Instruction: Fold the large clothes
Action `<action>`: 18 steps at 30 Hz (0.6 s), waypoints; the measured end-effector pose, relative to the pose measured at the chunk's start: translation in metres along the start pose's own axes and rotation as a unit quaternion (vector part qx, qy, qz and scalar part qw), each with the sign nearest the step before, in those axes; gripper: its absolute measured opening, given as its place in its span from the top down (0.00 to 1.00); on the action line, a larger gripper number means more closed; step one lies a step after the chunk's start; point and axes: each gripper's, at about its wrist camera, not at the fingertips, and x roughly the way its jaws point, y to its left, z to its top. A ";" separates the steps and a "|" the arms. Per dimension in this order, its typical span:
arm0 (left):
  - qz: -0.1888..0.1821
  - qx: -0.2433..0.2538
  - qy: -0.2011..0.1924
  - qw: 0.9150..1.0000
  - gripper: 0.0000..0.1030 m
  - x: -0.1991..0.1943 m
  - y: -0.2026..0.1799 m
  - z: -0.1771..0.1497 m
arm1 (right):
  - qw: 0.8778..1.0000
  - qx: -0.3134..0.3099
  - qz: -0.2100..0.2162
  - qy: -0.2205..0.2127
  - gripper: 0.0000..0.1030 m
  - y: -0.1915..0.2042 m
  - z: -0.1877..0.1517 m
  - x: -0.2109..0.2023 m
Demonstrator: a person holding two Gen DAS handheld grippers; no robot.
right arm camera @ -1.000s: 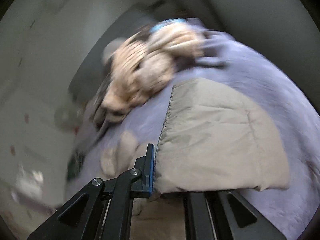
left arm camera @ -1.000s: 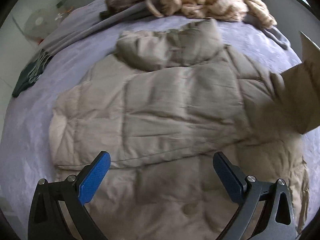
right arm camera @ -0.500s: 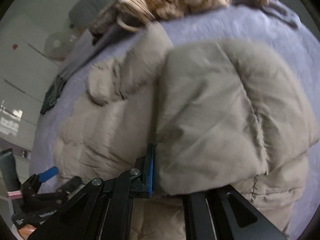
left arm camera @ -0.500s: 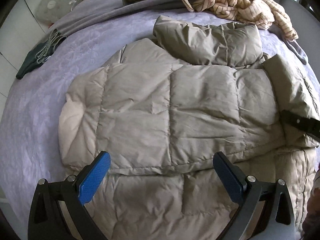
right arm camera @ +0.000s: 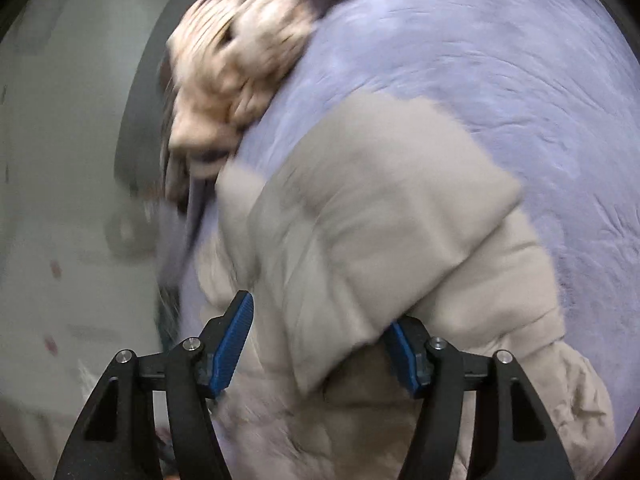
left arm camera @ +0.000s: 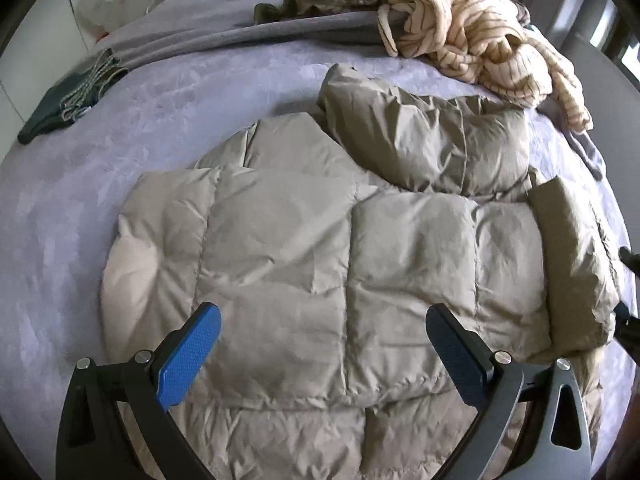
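Beige puffer jacket (left arm camera: 320, 264) lay flat on the lavender bedspread (left arm camera: 160, 92), its length running crosswise just ahead of my spread, empty left gripper (left arm camera: 320, 344), while my right gripper (right arm camera: 320, 344) stood spread around its folded sleeve (right arm camera: 372, 216).

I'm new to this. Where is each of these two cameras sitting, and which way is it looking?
Left wrist: rides the left gripper, looking down across the beige puffer jacket on the purple bedspread; its jaws stand wide apart.
Right wrist: rides the right gripper, close over a jacket sleeve, blurred; its jaws are apart around the fabric.
Shared: jacket, bedspread, and the striped cream garment heaped beyond.
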 end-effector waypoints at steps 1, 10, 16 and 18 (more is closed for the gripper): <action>-0.003 -0.003 -0.001 1.000 0.00 0.000 0.001 0.000 | 1.000 0.013 0.000 -0.009 0.81 -0.003 0.005 -0.001; -0.114 -0.069 -0.017 0.991 0.00 -0.008 0.039 0.005 | 0.956 -0.291 -0.030 0.029 0.92 0.129 -0.041 0.042; -0.233 -0.104 -0.004 0.967 0.00 -0.002 0.059 0.013 | 0.904 -0.401 -0.064 0.134 0.78 0.155 -0.116 0.105; -0.272 -0.116 0.009 0.955 0.00 0.005 0.060 0.013 | 0.893 -0.411 -0.075 0.167 0.41 0.148 -0.132 0.113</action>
